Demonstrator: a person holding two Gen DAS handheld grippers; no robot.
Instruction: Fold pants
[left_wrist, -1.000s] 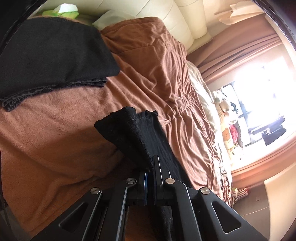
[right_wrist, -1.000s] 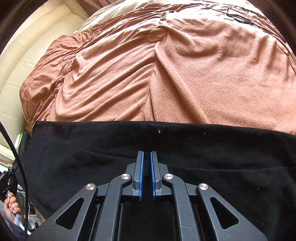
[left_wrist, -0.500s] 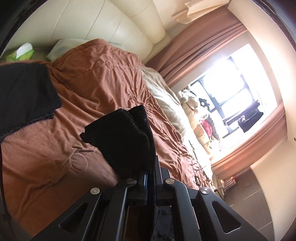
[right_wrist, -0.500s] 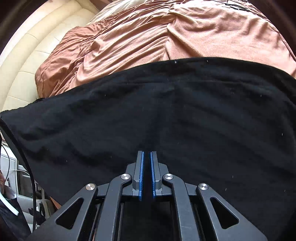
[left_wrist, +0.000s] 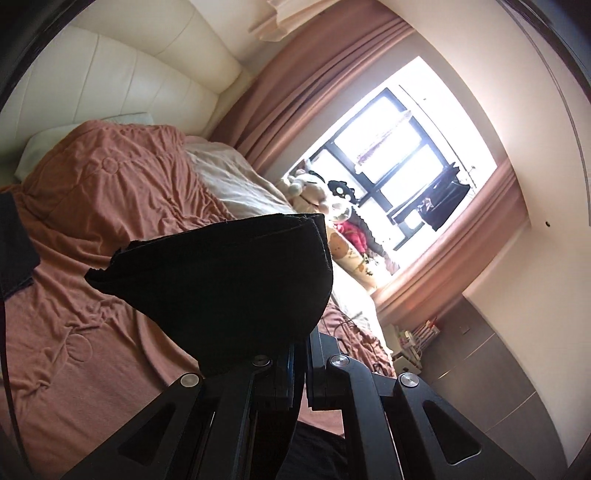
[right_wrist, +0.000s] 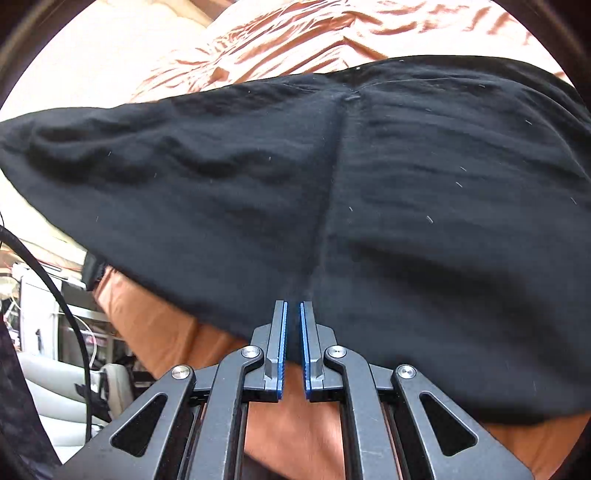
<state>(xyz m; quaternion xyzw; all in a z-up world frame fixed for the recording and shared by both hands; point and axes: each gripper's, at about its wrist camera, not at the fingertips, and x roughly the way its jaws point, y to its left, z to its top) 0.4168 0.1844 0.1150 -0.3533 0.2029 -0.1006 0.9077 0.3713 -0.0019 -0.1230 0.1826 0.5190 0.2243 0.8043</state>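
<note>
Black pants (right_wrist: 369, 206), shown mid-fold over a bed (left_wrist: 96, 258) spread with a rust-brown cover. The left tongs (left_wrist: 299, 363) are clamped on a bunched end of the cloth (left_wrist: 221, 288), which rises from the jaws toward 11 o'clock and stands clear of the bed. The right tongs (right_wrist: 293, 347) pinch the near hem at 6 o'clock of the broad panel, which fills that view from 9 to 3 o'clock.

The fabric is matte, flecked with pale lint, with a central seam running toward 12 o'clock. It sags and ripples between the holds, so it is judged soft, light and limp rather than slippery. It is best taken at hems or seams, where layers are thick, with the two holds kept well apart so the panel stays spread. A second dark folded item (left_wrist: 14, 243) lies at 9 o'clock in the left view.
</note>
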